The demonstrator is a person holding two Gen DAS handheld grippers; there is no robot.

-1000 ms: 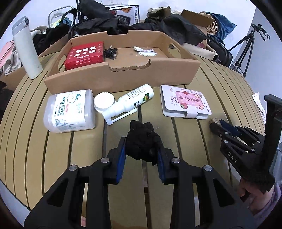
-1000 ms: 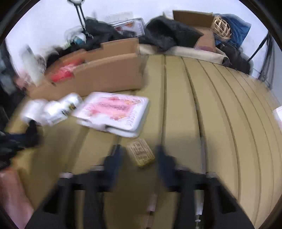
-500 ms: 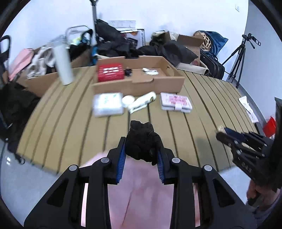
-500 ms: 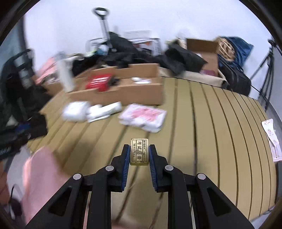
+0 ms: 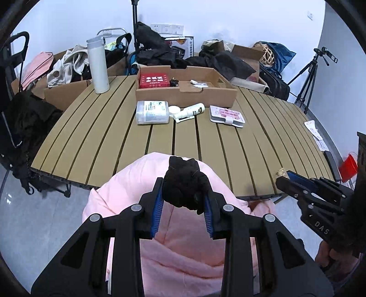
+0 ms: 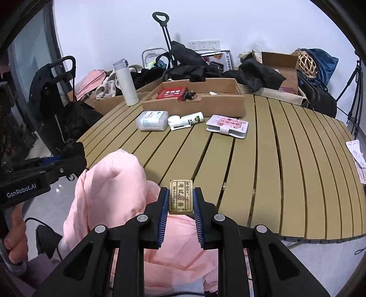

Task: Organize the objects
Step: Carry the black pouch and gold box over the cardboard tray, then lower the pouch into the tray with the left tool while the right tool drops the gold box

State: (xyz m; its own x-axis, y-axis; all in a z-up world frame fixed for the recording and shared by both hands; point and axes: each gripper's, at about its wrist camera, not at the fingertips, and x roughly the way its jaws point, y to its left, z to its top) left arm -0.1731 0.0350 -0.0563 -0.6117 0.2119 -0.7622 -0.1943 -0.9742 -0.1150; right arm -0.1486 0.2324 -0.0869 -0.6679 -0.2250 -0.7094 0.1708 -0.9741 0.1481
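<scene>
Pulled back past the table's [image 5: 205,146] near edge: left gripper [image 5: 184,209] squeezing black cloth [image 5: 184,186], right gripper [image 6: 180,216] pinching yellow eraser [image 6: 180,197], both bound for the box [image 5: 185,94].

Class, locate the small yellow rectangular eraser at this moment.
In the right wrist view the small yellow rectangular eraser is clamped between the right gripper's jaws, held off the slatted tan table's near edge, beside the pink padded clothing.

A white wall [image 5: 228,20] with sockets [image 6: 204,45] stands far ahead of the gripper; grey glossy floor [image 5: 34,219] lies below, a tripod [image 5: 307,75] right.
</scene>
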